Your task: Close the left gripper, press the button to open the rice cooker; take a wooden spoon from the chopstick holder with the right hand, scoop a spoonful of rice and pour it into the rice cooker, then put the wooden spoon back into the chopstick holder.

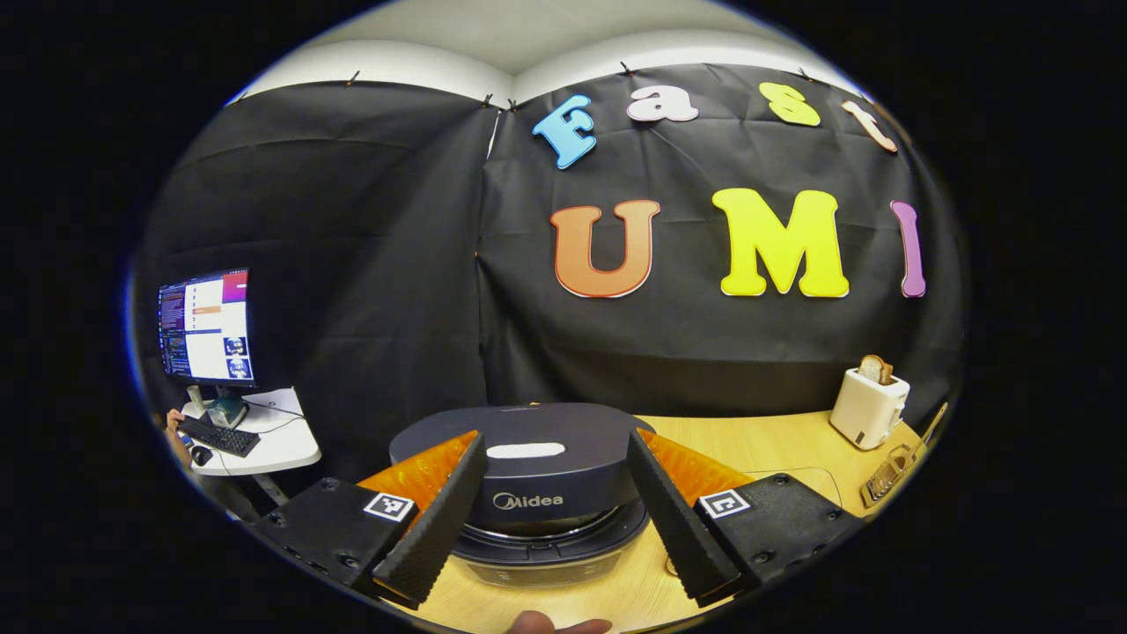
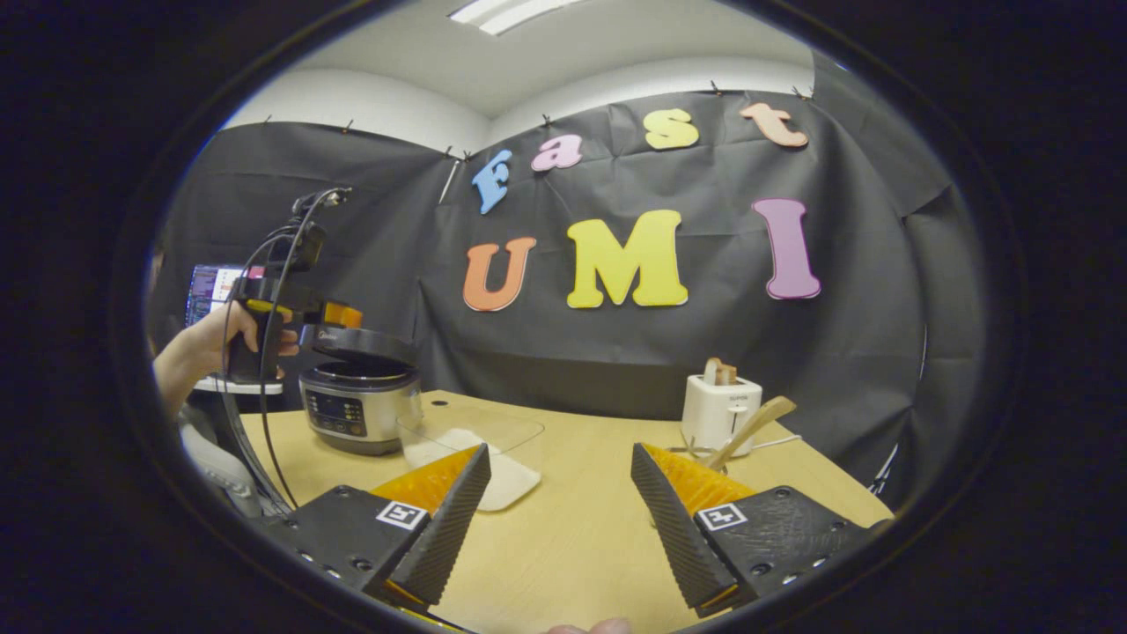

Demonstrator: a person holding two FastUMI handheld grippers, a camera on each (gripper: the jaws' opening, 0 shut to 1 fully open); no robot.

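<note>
In the left gripper view the dark rice cooker [image 1: 528,502] sits right ahead, its lid [image 1: 537,440] lifted a little so the pot's rim shows underneath. My left gripper [image 1: 557,445] is open, its fingers spread wide on either side of the lid. The right gripper view shows the cooker [image 2: 359,407] at the table's left, with a hand holding the left gripper [image 2: 339,314] just above the raised lid. My right gripper [image 2: 560,458] is open and empty over the table. A wooden spoon [image 2: 753,427] leans in the chopstick holder [image 2: 696,453]. A clear container of rice [image 2: 480,458] stands beside the cooker.
A white toaster [image 2: 720,407] with bread stands behind the holder, near the wall; it also shows at the right in the left gripper view [image 1: 867,407]. A monitor [image 1: 207,326] and keyboard sit on a small side table at the left. Cables hang from the left gripper.
</note>
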